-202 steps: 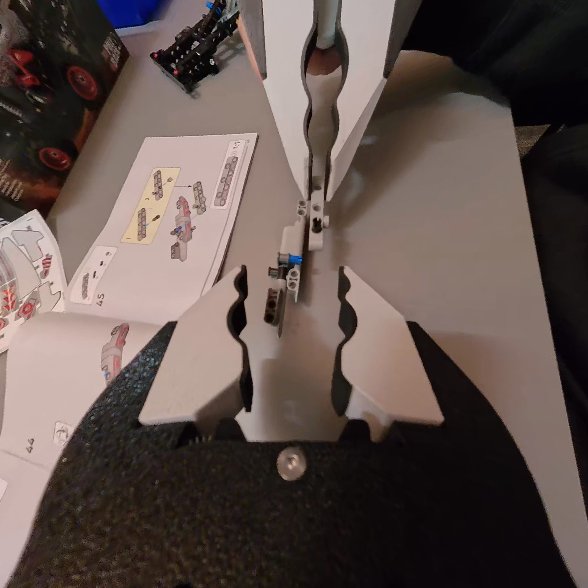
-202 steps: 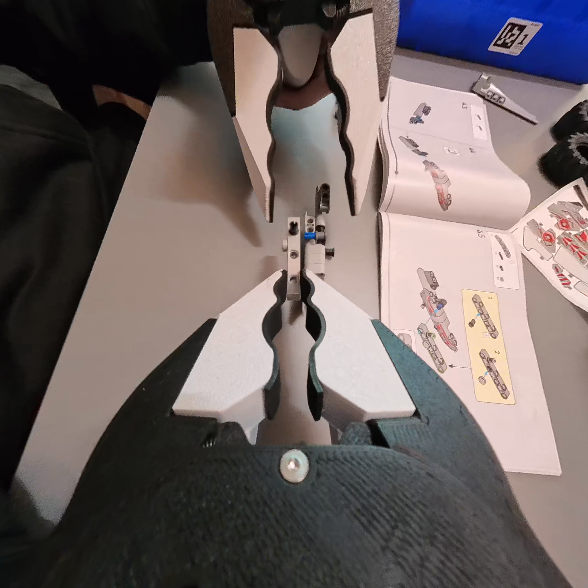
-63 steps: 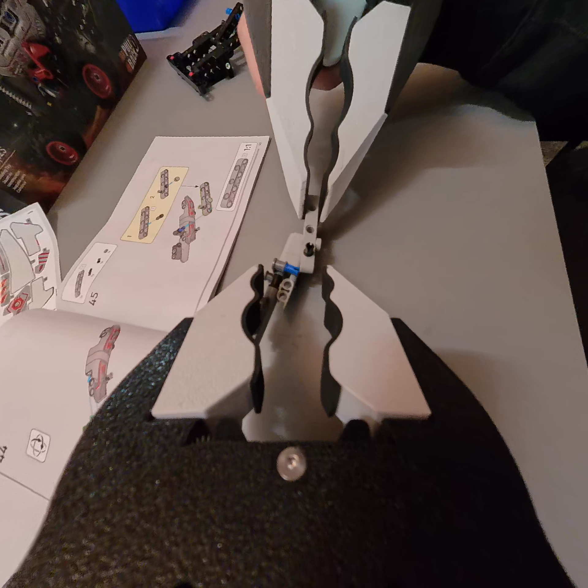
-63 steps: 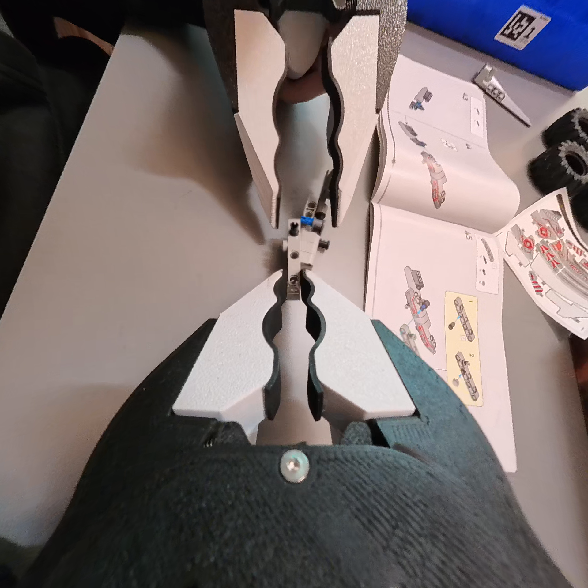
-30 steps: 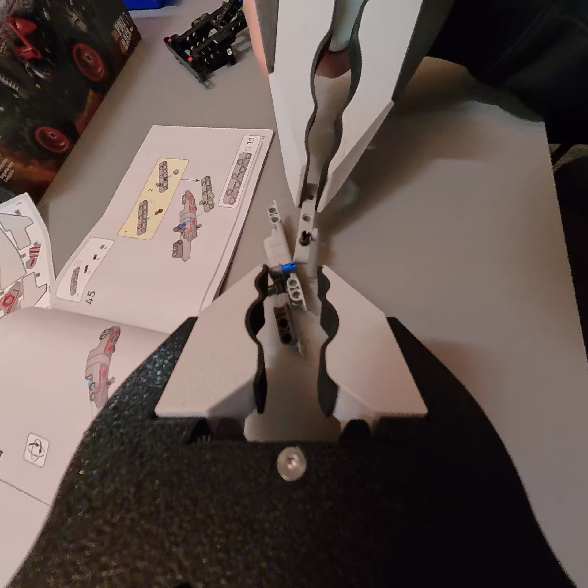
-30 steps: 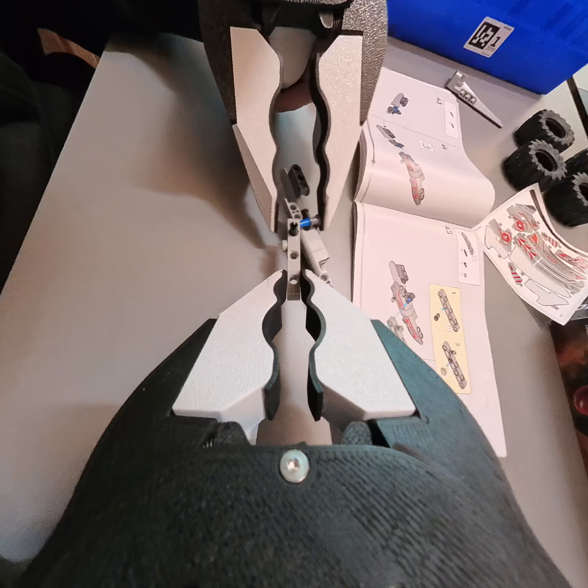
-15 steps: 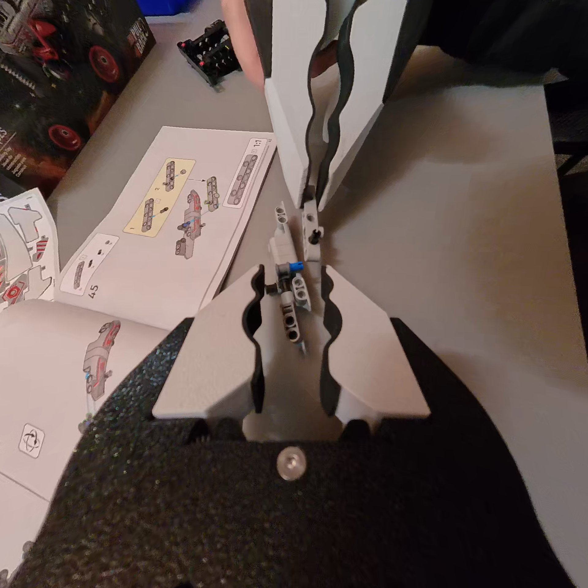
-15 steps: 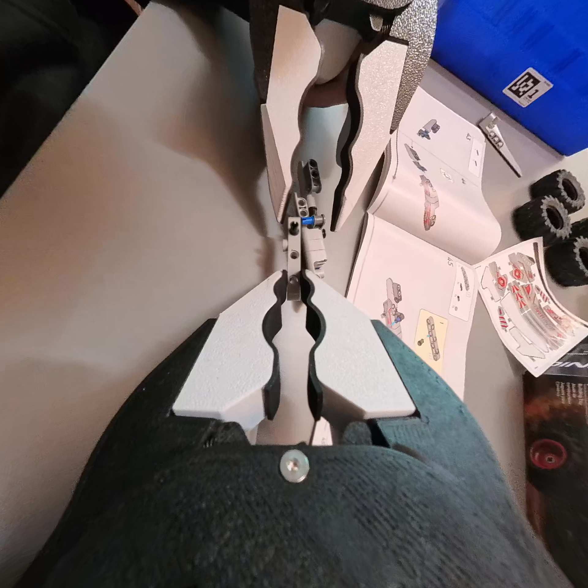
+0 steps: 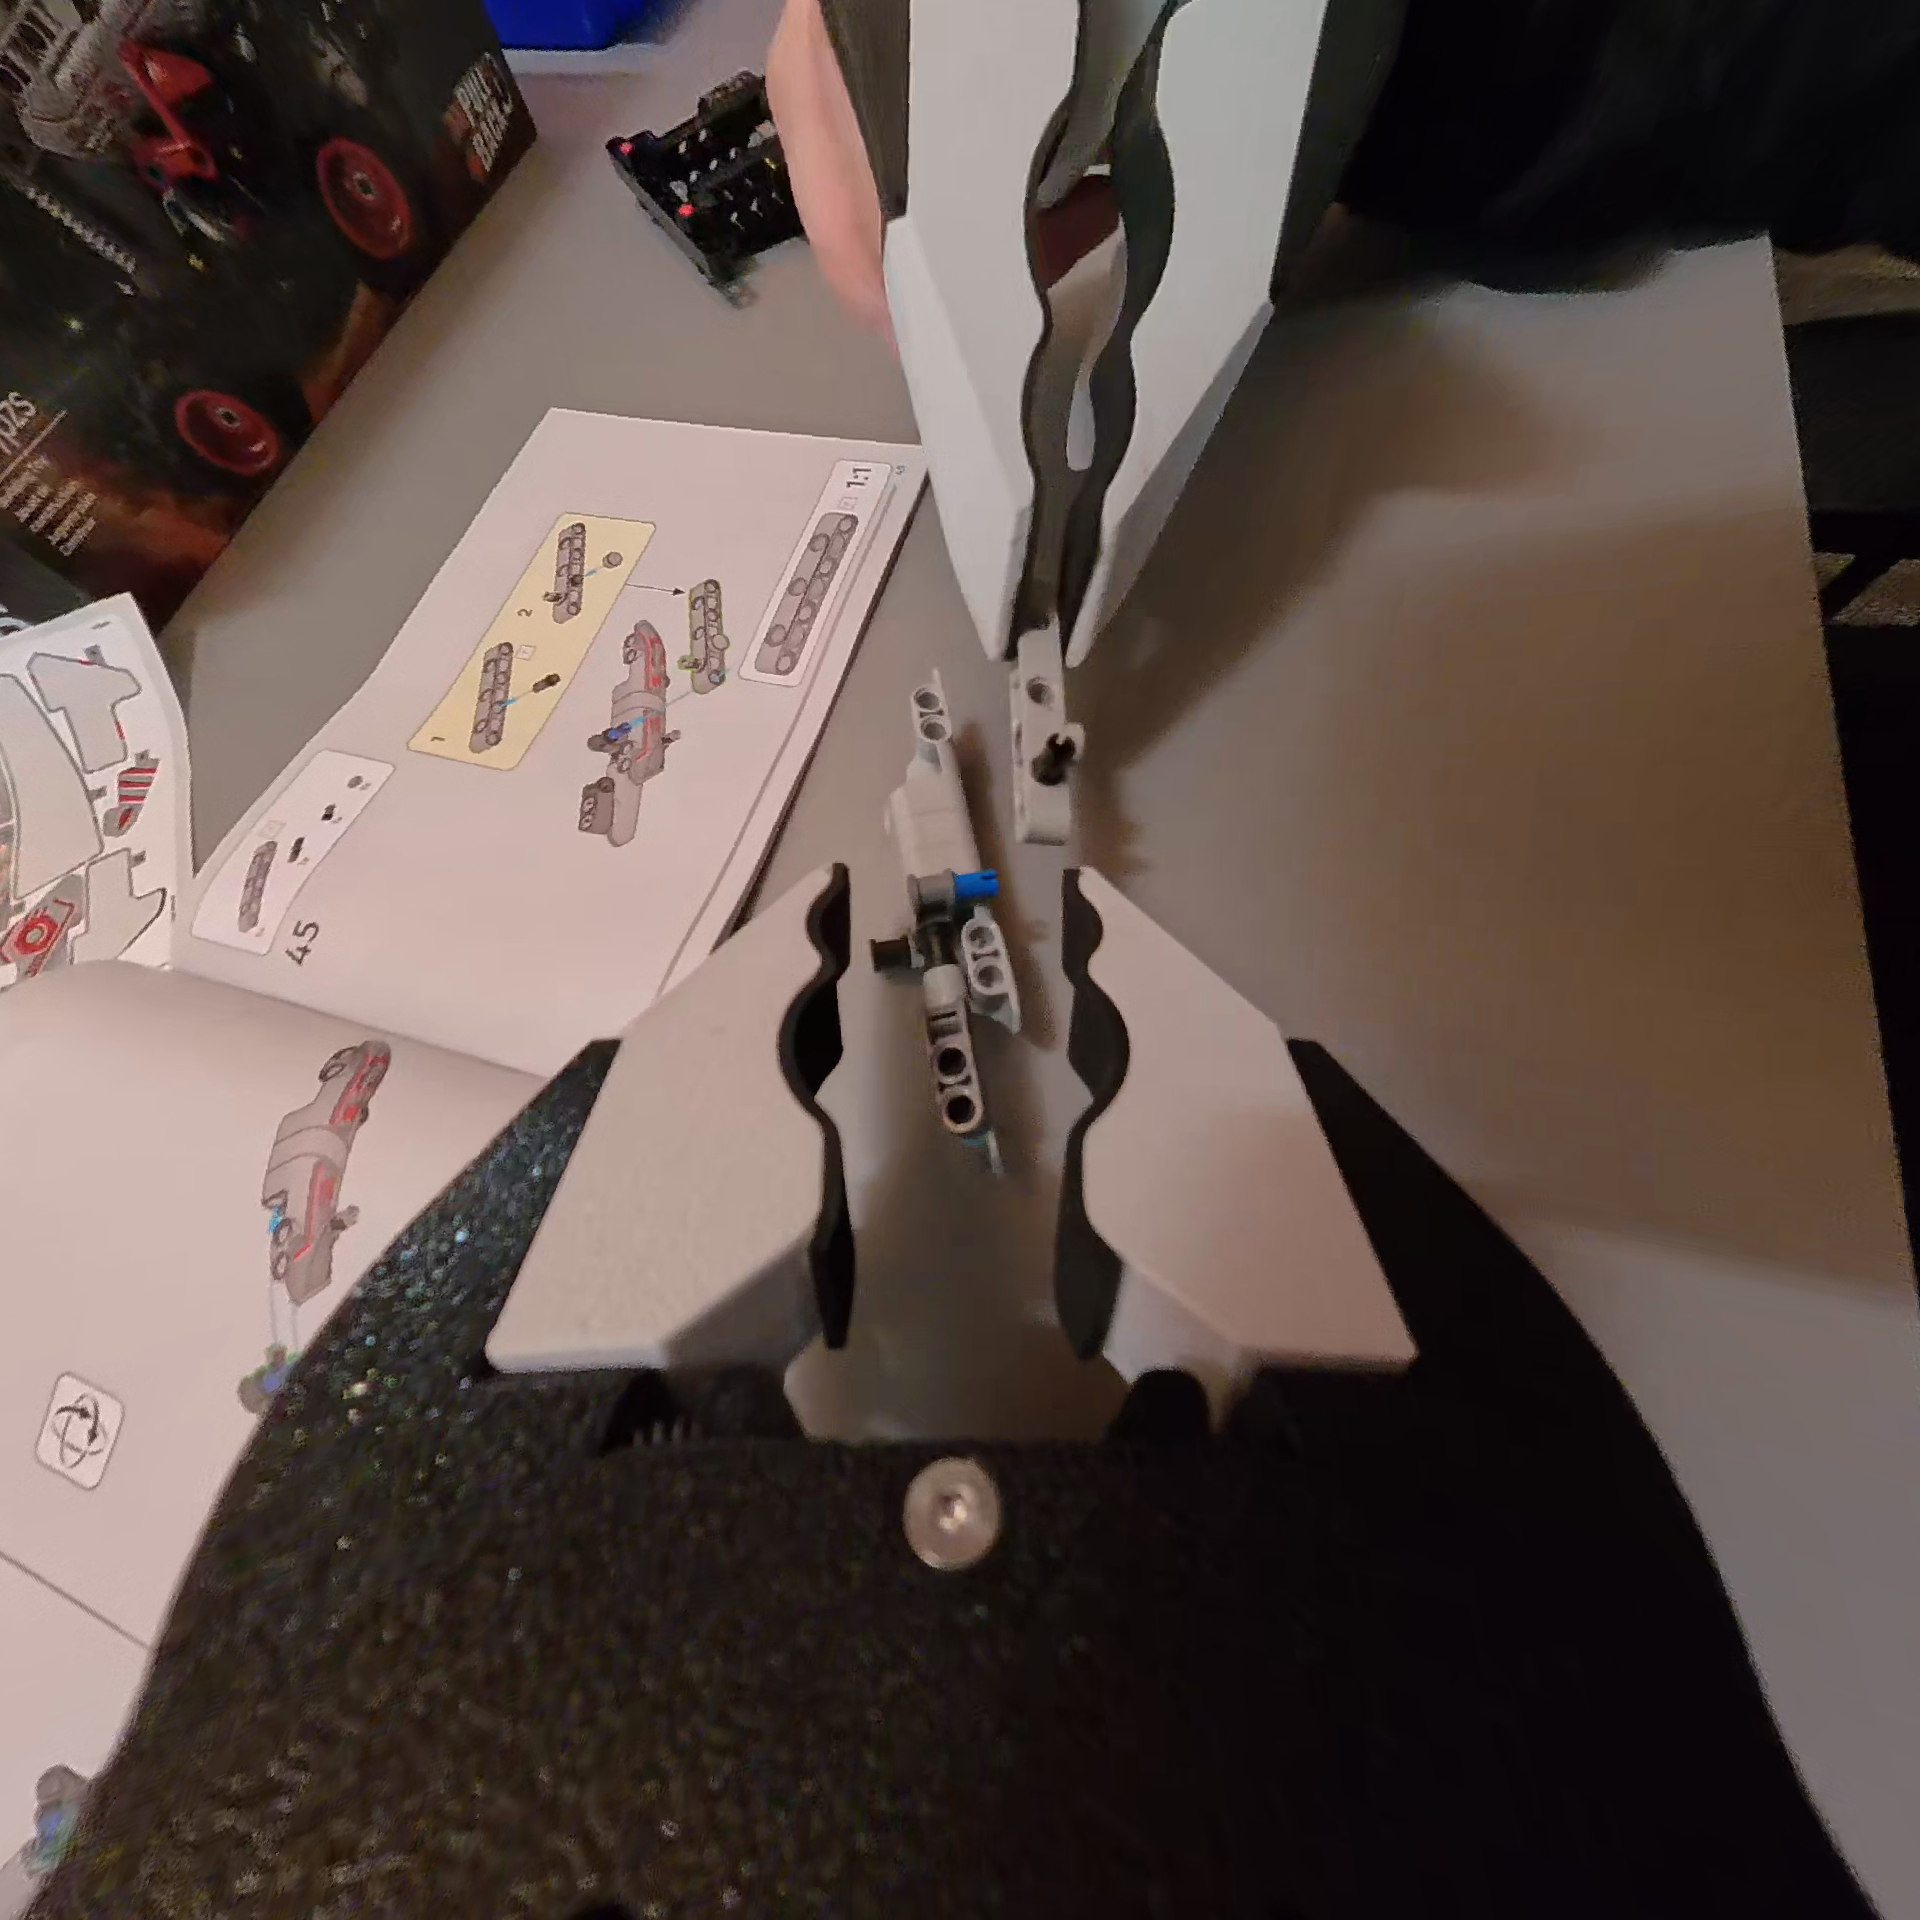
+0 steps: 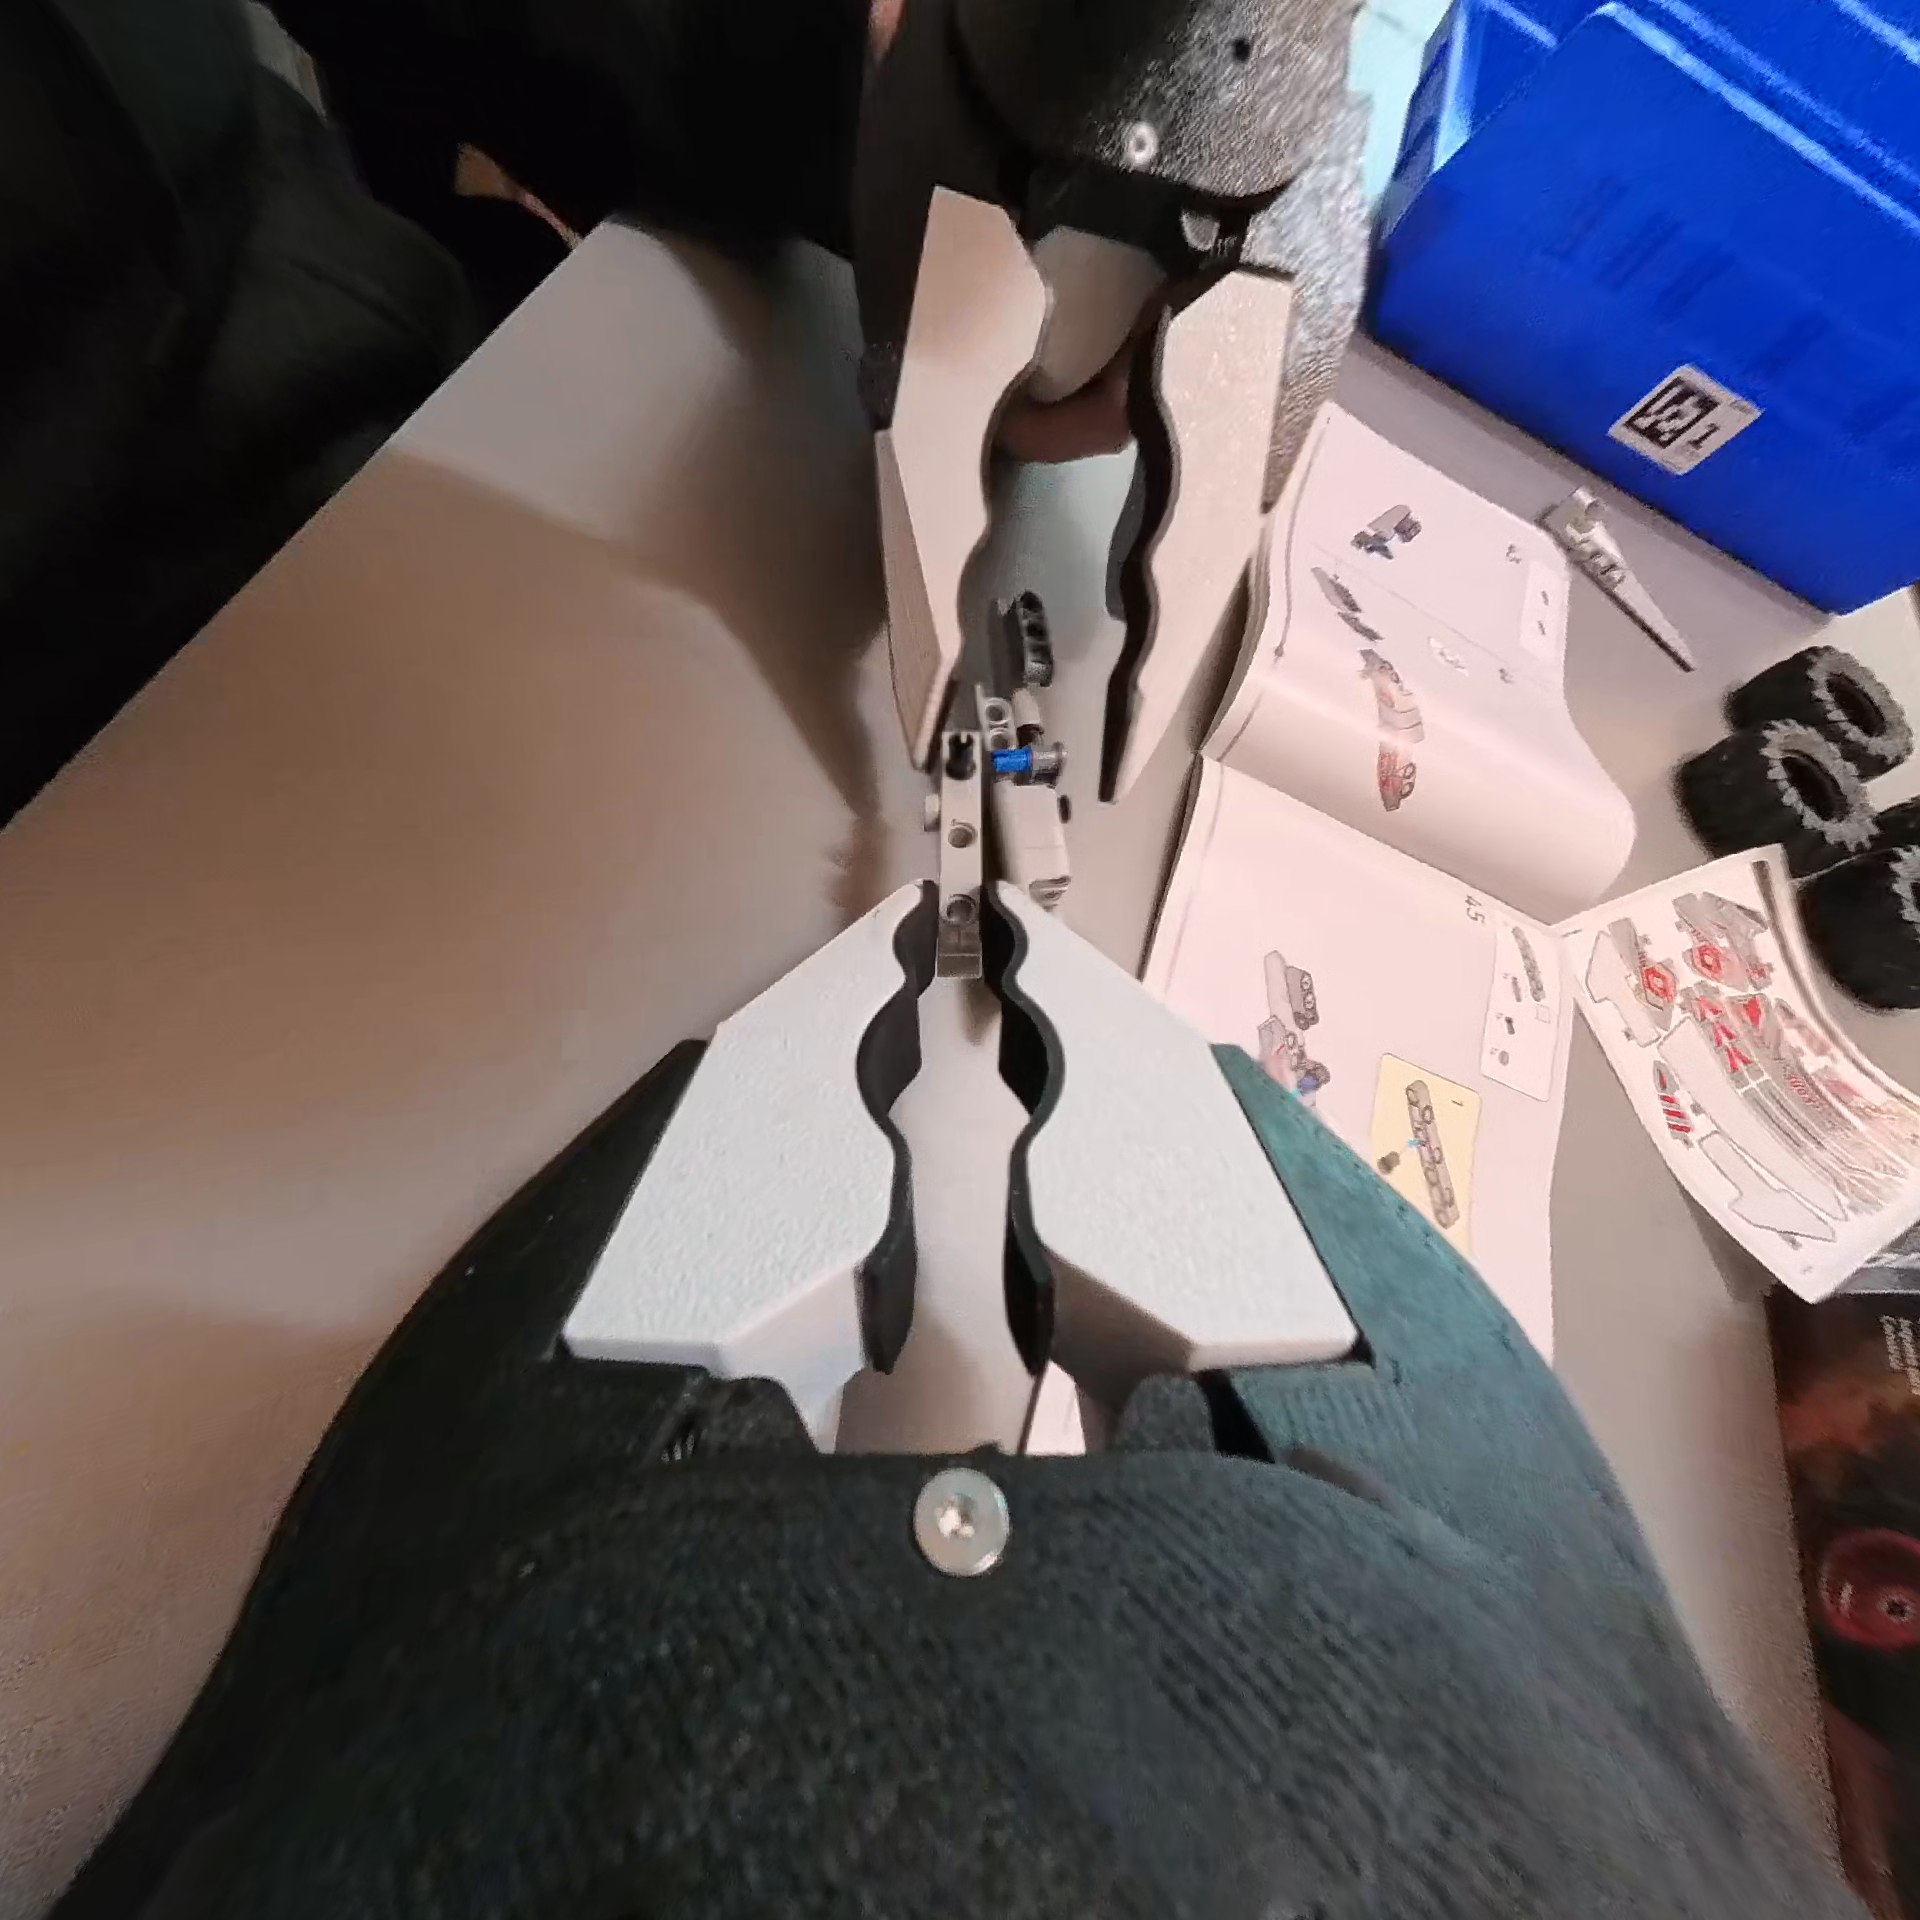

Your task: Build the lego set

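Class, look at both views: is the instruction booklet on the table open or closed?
Open. The instruction booklet lies spread on the table, printed pages facing up.

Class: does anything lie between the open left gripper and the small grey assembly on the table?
Nothing visible does. The grey assembly lies on bare table between the left gripper jaws, apart from both.

I can't tell whether the beam (image 9: 1042,750) touches the grey assembly (image 9: 948,940) or only sits beside it. My right gripper (image 10: 961,914) hides the beam's near end between its fingers. The box (image 9: 197,229) and sticker sheet (image 9: 73,769) run off the left edge. The tyres (image 10: 1813,758) are cut by the right edge, and the blue bin (image 10: 1683,239) is blurred.
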Tool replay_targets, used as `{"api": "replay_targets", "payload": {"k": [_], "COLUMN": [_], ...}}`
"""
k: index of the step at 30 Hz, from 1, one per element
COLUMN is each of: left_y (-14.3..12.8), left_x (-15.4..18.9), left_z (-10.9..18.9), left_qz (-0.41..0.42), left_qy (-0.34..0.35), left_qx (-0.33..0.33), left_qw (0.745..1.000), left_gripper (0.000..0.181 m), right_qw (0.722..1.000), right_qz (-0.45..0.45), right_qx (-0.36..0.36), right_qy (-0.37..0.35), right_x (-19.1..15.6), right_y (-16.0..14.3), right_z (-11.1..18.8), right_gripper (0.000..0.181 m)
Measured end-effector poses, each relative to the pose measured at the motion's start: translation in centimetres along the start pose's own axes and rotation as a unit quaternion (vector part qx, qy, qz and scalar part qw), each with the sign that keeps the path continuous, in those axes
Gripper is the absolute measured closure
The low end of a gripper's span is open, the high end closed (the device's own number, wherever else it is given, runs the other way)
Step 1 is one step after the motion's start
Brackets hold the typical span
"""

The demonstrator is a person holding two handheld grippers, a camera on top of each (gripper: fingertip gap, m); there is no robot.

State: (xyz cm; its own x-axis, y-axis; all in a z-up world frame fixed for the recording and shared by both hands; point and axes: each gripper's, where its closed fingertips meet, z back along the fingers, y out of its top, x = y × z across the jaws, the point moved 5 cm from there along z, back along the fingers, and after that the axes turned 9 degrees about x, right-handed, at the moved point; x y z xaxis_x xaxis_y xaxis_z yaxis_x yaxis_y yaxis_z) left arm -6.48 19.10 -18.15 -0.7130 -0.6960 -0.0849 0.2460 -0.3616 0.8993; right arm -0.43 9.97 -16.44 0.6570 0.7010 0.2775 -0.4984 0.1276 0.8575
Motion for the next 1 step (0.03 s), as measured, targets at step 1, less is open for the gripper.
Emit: {"api": "replay_targets", "payload": {"k": [1], "left_y": [-0.04], "left_x": [-0.02], "left_z": [-0.01], "left_qz": [0.001], "left_qy": [0.001], "left_qx": [-0.003], "left_qw": [1.000], "left_gripper": [0.142], "right_qw": [1.000], "right_qz": [0.003], "right_qx": [0.004], "right_qy": [-0.006], "right_x": [0.12], "right_y": [0.00], "right_z": [0.01], "right_gripper": [0.175]}}
